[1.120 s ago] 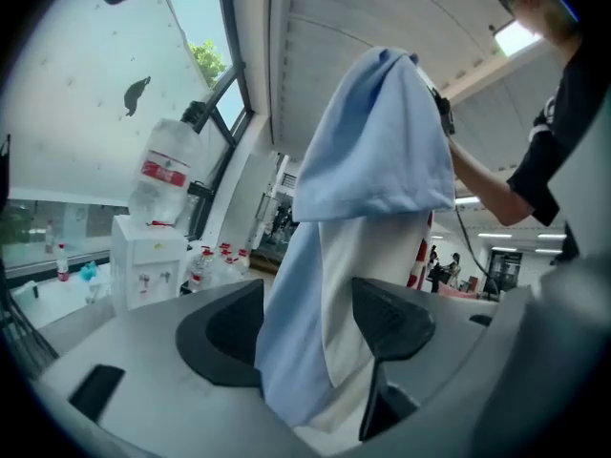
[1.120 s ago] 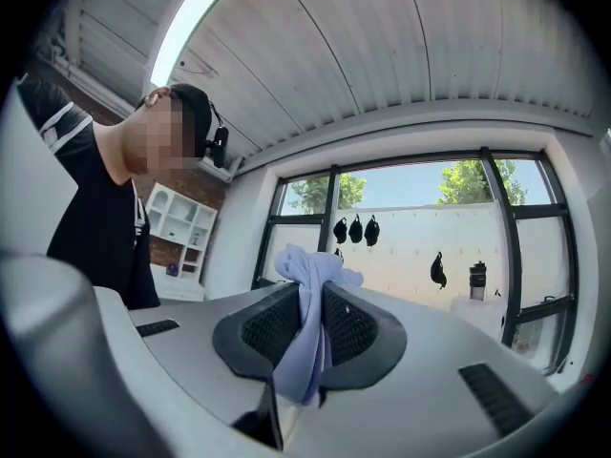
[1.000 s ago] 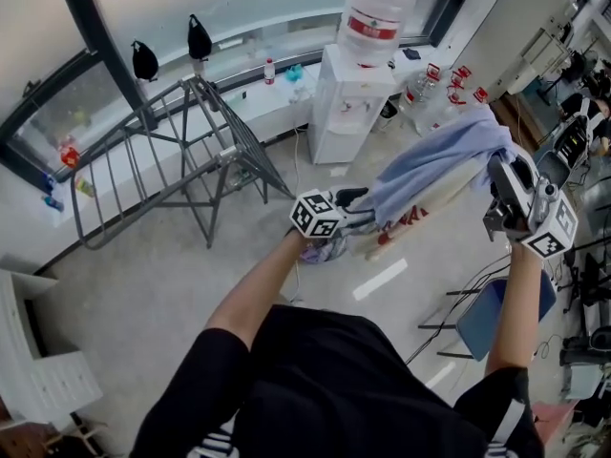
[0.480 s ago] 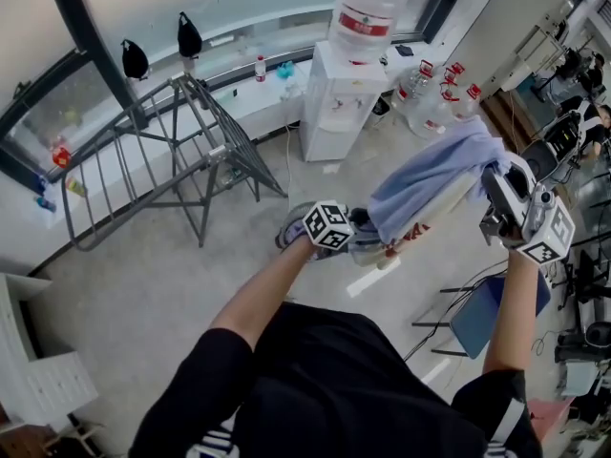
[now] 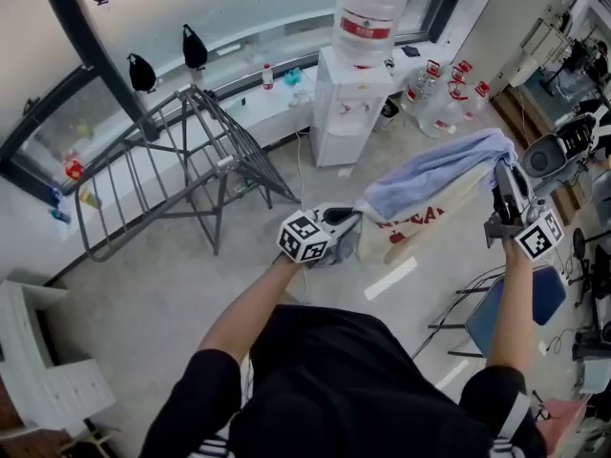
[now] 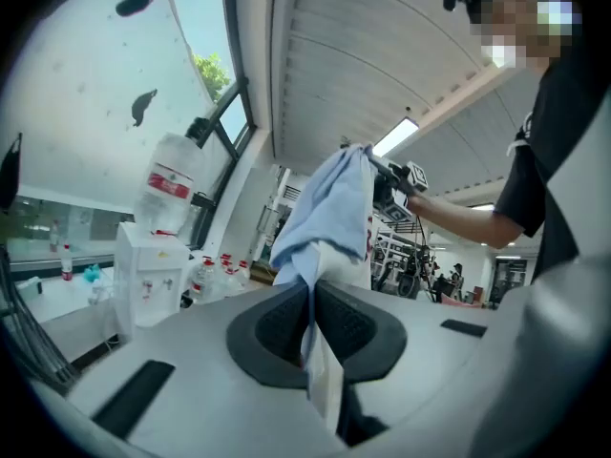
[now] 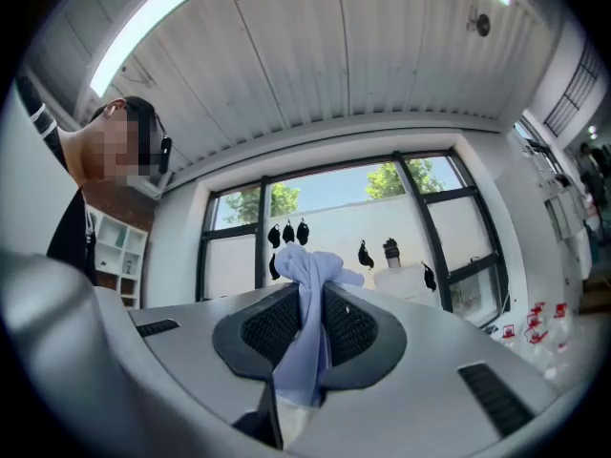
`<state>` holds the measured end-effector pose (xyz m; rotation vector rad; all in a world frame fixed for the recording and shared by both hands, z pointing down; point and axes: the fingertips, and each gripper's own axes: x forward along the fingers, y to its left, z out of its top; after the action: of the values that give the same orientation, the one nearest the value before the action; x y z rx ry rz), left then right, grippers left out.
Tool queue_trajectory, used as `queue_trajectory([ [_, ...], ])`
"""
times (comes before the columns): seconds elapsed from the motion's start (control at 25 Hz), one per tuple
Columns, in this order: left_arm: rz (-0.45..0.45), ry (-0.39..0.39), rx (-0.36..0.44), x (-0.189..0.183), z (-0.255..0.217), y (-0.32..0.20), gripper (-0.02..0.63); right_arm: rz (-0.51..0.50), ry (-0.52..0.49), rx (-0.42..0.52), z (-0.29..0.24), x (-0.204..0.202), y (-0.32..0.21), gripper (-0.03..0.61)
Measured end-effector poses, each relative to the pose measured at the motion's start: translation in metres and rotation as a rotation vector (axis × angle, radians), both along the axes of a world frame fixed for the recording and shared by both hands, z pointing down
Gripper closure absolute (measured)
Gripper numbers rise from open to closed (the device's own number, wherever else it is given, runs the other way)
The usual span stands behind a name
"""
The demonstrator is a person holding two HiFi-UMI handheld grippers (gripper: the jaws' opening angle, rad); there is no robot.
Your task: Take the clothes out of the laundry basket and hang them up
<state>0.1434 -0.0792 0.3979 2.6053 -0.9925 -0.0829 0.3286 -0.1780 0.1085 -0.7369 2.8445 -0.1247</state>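
A light blue garment (image 5: 434, 172) with a white part and red print hangs stretched in the air between my two grippers. My left gripper (image 5: 349, 220) has just been closing, and its jaws now pinch the garment's lower left edge (image 6: 325, 208). The cloth runs down through the narrow slit between the left pads (image 6: 277, 322). My right gripper (image 5: 503, 174) is shut on the bunched upper right end. In the right gripper view, blue cloth (image 7: 310, 275) sticks out above and below the pads (image 7: 351, 327). No laundry basket is in view.
A grey metal drying rack (image 5: 181, 165) stands at the left by the window sill. A white water dispenser (image 5: 351, 108) with a big bottle is straight ahead, with spare water bottles (image 5: 444, 98) on the floor beside it. A blue chair (image 5: 537, 299) stands at the right.
The left jaws, open before, have shut on the garment's edge. The right gripper moved right and down, and the cloth is now pulled out longer between the two.
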Motion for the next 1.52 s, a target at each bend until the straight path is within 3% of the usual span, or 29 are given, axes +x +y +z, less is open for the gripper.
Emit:
queue_trajectory([
  [0.12,-0.082,0.007,0.019,-0.027,-0.017,-0.004,0.597,0.056,0.008,-0.102,0.059,0.016,-0.011,0.518],
  [0.36,-0.231,0.001,0.109,-0.080,-0.066,0.003,0.598,0.071,0.186,-0.326,0.222,-0.004,0.015,0.515],
  [0.52,-0.257,-0.054,0.150,-0.101,-0.092,0.015,0.598,-0.056,0.269,-0.481,0.315,-0.042,0.055,0.512],
  [0.64,-0.277,-0.072,0.163,-0.116,-0.111,0.023,0.598,-0.206,0.375,-0.535,0.357,-0.082,0.088,0.458],
  [0.68,-0.292,-0.075,0.168,-0.124,-0.118,0.024,0.598,-0.254,0.444,-0.515,0.367,-0.094,0.098,0.424],
  [0.76,-0.327,-0.090,0.181,-0.139,-0.133,0.027,0.598,-0.310,0.612,-0.381,0.380,-0.112,0.113,0.413],
  [0.84,-0.350,-0.120,0.206,-0.153,-0.149,0.029,0.598,-0.324,0.691,-0.277,0.379,-0.119,0.118,0.413],
  [0.96,-0.352,-0.179,0.245,-0.166,-0.167,0.037,0.598,-0.330,0.619,-0.281,0.361,-0.126,0.116,0.396],
  [1.04,-0.344,-0.185,0.264,-0.169,-0.179,0.043,0.598,-0.349,0.587,-0.235,0.334,-0.142,0.119,0.392],
  [1.32,-0.302,-0.061,0.357,-0.185,-0.223,0.075,0.598,-0.484,0.344,-0.041,0.218,-0.244,0.154,0.391],
  [1.52,-0.214,-0.084,0.428,-0.185,-0.250,0.107,0.598,-0.552,0.369,0.035,0.208,-0.280,0.157,0.389],
])
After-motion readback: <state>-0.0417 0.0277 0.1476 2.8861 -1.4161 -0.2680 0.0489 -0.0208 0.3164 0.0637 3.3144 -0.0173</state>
